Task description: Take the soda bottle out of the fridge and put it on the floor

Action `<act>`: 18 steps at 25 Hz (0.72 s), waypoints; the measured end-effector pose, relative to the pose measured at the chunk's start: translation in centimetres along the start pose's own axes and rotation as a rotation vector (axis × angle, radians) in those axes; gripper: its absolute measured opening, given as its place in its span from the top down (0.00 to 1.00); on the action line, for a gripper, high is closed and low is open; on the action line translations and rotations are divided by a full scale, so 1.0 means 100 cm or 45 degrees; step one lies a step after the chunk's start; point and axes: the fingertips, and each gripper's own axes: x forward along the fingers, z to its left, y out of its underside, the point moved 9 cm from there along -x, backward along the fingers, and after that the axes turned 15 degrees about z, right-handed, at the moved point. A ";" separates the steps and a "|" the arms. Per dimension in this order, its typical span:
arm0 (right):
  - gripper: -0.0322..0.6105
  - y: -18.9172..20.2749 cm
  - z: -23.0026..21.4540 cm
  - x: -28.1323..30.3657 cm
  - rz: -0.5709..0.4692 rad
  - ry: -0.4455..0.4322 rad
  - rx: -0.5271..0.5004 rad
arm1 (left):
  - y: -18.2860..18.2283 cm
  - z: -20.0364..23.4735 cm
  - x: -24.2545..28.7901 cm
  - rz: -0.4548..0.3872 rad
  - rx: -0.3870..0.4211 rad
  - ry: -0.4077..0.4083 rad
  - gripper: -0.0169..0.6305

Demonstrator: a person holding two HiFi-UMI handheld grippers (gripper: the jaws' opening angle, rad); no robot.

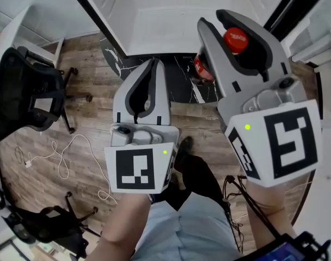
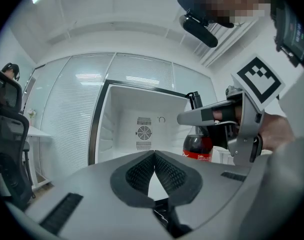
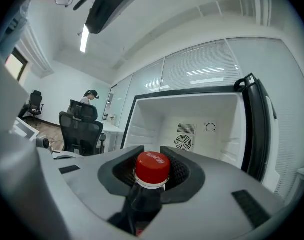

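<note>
The right tongs (image 1: pixel 225 23) are held forward and high, close under the head camera, pointing away toward the open fridge (image 1: pixel 171 20). Their pads are clamped on the neck of the soda bottle (image 1: pixel 235 38) just below its red cap, and the jaws stand only slightly apart around the neck. In the right gripper view the cap stands up between the pads, with the dark neck dropping away below them. The left gripper view shows the right hand (image 2: pixel 272 129) wrapped around the handle and the tongs reaching out level to the left. The bottle hangs upright from them, dark cola and red label showing. It is at the right side of the fridge's white opening, near the black door (image 3: pixel 254 124). Its base is hidden behind the left tongs' body.

The left tongs (image 1: pixel 153 64) are lower and to the left, also pointing toward the fridge, with the forearm reaching out from the person's body. Their jaws are together, tips touching, with nothing between them.

Below both lies a black marbled slab (image 1: pixel 176 75) at the fridge's foot, then the wooden floor (image 1: pixel 89 124). A black office chair (image 1: pixel 24 91) stands far left, and a white cable (image 1: pixel 62 156) lies loose near it.
</note>
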 end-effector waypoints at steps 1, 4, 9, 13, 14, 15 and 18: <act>0.78 0.002 0.005 -0.008 0.003 0.005 0.001 | 0.001 -0.004 -0.008 0.000 0.011 0.007 0.96; 0.77 0.004 0.021 -0.036 0.007 0.022 0.005 | 0.001 -0.019 -0.033 0.005 0.016 0.044 0.96; 0.78 0.013 0.048 -0.088 0.014 0.046 0.028 | -0.004 -0.043 -0.077 -0.028 0.050 0.108 0.96; 0.78 0.027 0.067 -0.134 0.015 0.093 0.046 | -0.004 -0.069 -0.114 -0.060 0.079 0.190 0.96; 0.78 0.029 0.072 -0.148 0.014 0.110 0.057 | -0.003 -0.078 -0.125 -0.060 0.085 0.216 0.96; 0.78 0.032 0.076 -0.161 0.015 0.129 0.071 | -0.002 -0.085 -0.136 -0.056 0.095 0.241 0.96; 0.78 0.043 0.084 -0.202 0.026 0.187 0.100 | 0.004 -0.107 -0.161 -0.042 0.113 0.299 0.96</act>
